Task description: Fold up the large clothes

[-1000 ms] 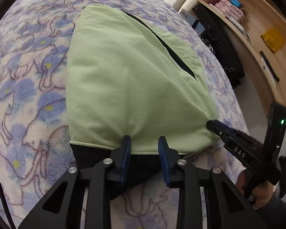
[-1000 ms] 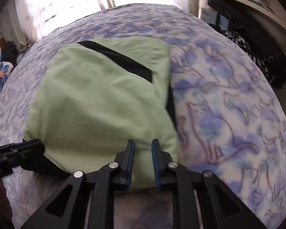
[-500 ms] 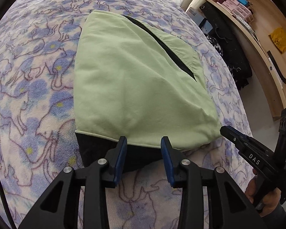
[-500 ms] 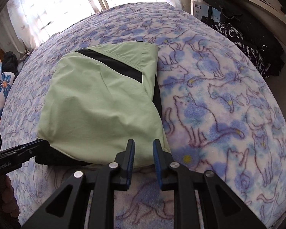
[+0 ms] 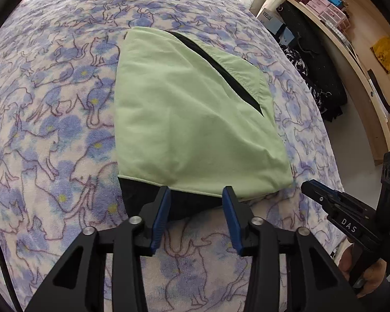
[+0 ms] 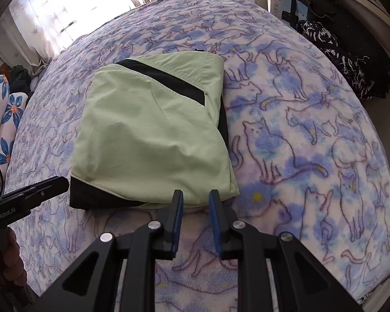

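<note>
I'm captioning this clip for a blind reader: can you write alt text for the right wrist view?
A folded light green garment with black trim lies on a cat-print blanket. The open right gripper sits at its near edge, and the left gripper reaches in from the left.

A folded green garment (image 5: 195, 119) with black trim lies mid-bed on the cat-print blanket (image 5: 52, 130). The left gripper (image 5: 196, 195) gapes empty at the garment's near edge. The right gripper (image 5: 308, 186) hangs just off its near right corner.
</note>
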A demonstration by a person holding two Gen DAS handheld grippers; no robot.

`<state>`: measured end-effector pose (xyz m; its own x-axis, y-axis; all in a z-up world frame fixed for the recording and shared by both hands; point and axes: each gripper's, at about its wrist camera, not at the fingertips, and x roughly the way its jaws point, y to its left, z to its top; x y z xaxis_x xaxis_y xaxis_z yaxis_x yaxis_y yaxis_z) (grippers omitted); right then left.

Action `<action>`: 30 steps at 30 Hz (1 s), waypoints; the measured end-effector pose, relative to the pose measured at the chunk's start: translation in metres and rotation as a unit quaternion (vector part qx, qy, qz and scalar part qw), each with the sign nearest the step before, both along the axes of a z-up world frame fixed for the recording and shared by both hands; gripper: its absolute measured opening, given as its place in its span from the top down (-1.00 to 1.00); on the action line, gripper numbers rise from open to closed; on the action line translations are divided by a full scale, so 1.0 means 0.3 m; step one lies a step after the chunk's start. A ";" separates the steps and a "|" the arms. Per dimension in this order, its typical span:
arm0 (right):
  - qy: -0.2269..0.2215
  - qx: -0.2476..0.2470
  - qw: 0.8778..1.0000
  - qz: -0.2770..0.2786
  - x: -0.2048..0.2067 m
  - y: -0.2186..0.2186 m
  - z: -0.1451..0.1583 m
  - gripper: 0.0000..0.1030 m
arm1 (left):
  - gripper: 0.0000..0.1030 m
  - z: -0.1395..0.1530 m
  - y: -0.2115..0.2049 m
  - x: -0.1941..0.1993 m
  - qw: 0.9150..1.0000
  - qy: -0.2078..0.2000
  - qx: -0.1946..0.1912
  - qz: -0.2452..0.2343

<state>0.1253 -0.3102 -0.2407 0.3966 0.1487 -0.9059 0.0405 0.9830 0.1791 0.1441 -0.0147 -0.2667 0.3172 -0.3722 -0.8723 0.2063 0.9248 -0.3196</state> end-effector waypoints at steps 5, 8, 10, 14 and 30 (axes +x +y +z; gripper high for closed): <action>0.000 -0.003 1.000 0.010 0.053 -0.008 0.029 0.48 | -0.17 0.028 0.018 0.048 1.000 -0.006 0.015 0.020; -0.001 -0.008 1.000 0.014 0.097 -0.015 0.037 0.32 | -0.21 0.030 0.024 0.090 0.999 -0.005 0.019 0.026; -0.004 -0.012 1.000 0.017 0.124 -0.017 0.042 0.24 | -0.30 0.027 0.026 0.121 0.999 -0.004 0.024 0.027; -0.014 -0.019 0.999 0.029 0.192 -0.025 0.046 -0.09 | -0.49 0.004 0.025 0.174 0.999 0.002 0.021 0.024; 0.041 0.057 0.995 0.074 0.472 -0.112 -0.180 -0.36 | -0.65 -0.195 0.063 0.377 0.998 0.048 0.005 0.038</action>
